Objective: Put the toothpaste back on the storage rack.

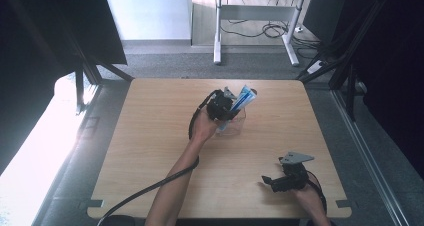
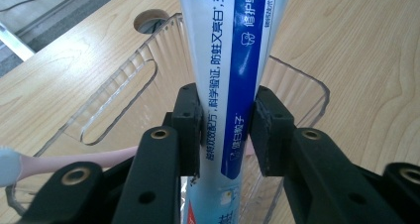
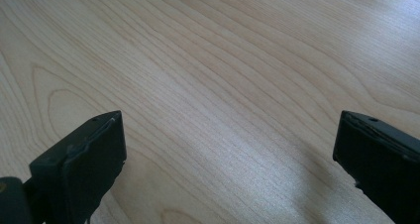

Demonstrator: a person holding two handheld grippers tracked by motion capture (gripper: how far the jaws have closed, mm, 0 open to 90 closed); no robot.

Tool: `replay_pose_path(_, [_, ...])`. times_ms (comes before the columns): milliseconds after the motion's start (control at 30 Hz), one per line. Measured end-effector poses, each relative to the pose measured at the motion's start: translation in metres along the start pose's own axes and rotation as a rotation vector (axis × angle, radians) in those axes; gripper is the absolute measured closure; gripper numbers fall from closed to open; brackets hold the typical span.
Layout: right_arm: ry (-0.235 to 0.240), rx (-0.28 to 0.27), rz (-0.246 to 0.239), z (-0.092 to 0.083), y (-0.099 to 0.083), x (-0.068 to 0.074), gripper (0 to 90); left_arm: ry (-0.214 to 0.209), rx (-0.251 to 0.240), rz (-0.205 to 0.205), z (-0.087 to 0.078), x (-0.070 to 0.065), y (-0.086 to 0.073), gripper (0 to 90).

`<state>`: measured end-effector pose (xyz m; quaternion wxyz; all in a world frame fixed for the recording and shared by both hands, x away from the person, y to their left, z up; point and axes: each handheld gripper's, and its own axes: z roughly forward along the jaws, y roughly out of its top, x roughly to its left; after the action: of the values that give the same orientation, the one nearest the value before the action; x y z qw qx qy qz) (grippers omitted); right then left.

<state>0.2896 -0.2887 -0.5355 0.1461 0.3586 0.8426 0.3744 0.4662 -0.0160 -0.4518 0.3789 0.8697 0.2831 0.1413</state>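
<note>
A white and blue toothpaste tube (image 1: pixel 245 98) (image 2: pixel 225 60) stands tilted in a clear plastic container (image 1: pixel 236 127) (image 2: pixel 114 90) near the middle of the table. My left gripper (image 1: pixel 229 107) (image 2: pixel 227 122) is shut on the tube, one pad against each side of it, above the container's rim. A pink toothbrush (image 2: pixel 74 159) with a pale head lies in the container, at the lower left of the left gripper view. My right gripper (image 1: pixel 268 181) (image 3: pixel 228 149) rests near the table's front right, jaws wide open over bare wood.
The wooden table (image 1: pixel 150 136) has a round cable hole (image 2: pixel 148 20) just beyond the container. Dark frame posts flank the table, and a desk's legs with cables stand on the floor beyond its far edge.
</note>
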Motion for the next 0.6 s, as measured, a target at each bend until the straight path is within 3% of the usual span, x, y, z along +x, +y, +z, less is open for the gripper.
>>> replay_pose_path(133, [0.000,-0.001,0.001,0.000,0.000,0.000,0.0,-0.013,-0.019,-0.035,-0.003,0.002,0.000,52.7])
replay_pose_path(233, [0.000,0.000,-0.003,0.000,0.000,0.000,0.0,-0.043,-0.043,-0.025,-0.005,0.002,-0.001,41.0])
replay_pose_path(467, [-0.004,0.001,-0.001,0.000,0.000,0.001,0.0,-0.031,-0.045,0.002,-0.012,-0.004,0.000,21.7])
replay_pose_path(600, [-0.002,0.001,0.000,0.000,0.000,0.002,0.0,-0.036,-0.033,-0.013,-0.018,-0.006,0.001,14.0])
